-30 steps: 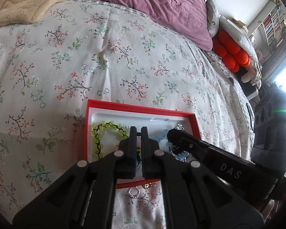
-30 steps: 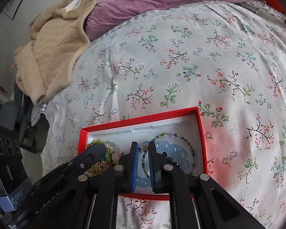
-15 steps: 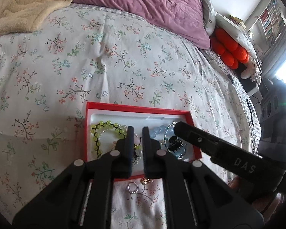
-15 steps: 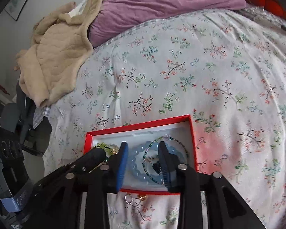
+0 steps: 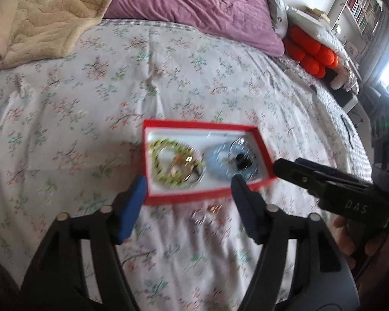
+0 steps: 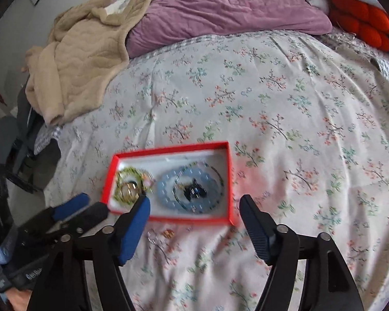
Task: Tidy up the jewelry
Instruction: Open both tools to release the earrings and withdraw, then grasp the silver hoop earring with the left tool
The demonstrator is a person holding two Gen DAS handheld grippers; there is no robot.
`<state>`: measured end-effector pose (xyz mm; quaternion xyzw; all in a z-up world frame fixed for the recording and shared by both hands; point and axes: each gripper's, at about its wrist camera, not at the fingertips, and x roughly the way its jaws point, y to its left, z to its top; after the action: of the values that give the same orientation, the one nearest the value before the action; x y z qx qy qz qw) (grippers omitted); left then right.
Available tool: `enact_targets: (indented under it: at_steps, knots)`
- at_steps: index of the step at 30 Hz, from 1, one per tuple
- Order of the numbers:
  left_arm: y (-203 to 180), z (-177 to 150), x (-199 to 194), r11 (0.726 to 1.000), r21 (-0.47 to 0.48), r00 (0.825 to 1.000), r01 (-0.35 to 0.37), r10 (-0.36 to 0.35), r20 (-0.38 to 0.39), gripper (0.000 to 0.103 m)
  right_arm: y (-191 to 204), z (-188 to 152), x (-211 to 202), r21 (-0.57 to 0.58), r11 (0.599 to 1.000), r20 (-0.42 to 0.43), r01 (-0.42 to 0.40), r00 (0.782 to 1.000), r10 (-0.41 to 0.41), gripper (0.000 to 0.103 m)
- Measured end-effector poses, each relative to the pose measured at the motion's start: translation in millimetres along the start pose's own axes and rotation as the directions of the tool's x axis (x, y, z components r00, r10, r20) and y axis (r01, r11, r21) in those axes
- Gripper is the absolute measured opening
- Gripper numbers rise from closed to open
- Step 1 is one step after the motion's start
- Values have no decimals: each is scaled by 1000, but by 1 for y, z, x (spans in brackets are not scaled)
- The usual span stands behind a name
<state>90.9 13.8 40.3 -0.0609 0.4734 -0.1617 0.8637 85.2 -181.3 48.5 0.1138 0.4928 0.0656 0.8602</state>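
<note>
A red box (image 5: 194, 125) with a white lining lies on the flowered bedspread. Inside it are a yellow-green bead bracelet (image 5: 158, 164) with gold rings in its middle on the left, and a pale blue bead bracelet (image 5: 219, 167) around a dark piece on the right. My left gripper (image 5: 188, 181) hovers just in front of the box, its jaws opening, with nothing held. My right gripper (image 6: 194, 200) also hovers at the box's (image 6: 168, 149) near edge, its jaws opening and empty. A silver ring (image 5: 199, 217) and a gold ring (image 5: 214, 208) lie on the sheet in front of the box.
A beige blanket (image 6: 72, 67) and a purple pillow (image 6: 220, 7) lie at the far end of the bed, with orange cushions (image 5: 311, 54) at the far right. A hand (image 5: 350, 243) holds the right gripper. The picture is motion-blurred.
Both grippers went from shut over the box to wide open. Both drew back and up, so the box now sits farther away, and the two rings show in front of it.
</note>
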Motion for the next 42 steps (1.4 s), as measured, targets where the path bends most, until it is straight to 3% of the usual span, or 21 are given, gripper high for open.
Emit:
enact_targets:
  at_steps: [3, 7, 21, 27, 33, 42]
  knots:
    - [5, -8, -2, 999, -3, 999, -32, 32, -26, 80, -1, -8, -1, -11, 1000, -16, 28, 999, -28, 76]
    - [9, -19, -1, 998, -9, 996, -66, 66, -63, 83, -2, -17, -4, -12, 999, -26, 51, 998, -52, 82]
    - [19, -56, 24, 988, 24, 964, -151, 153, -217, 83, -9, -41, 11, 2, 989, -152, 145, 978, -143, 83]
    - [13, -62, 33, 988, 50, 959, -146, 154, -239, 83, -15, -46, 13, -4, 985, -177, 171, 970, -170, 83]
    - [1, -65, 41, 990, 81, 967, -117, 132, -219, 83, -20, -49, 17, -5, 982, -195, 191, 963, -189, 83]
    - [-19, -66, 52, 988, 154, 984, -26, 52, -171, 48, -22, -51, 17, -14, 981, -206, 194, 959, -193, 83]
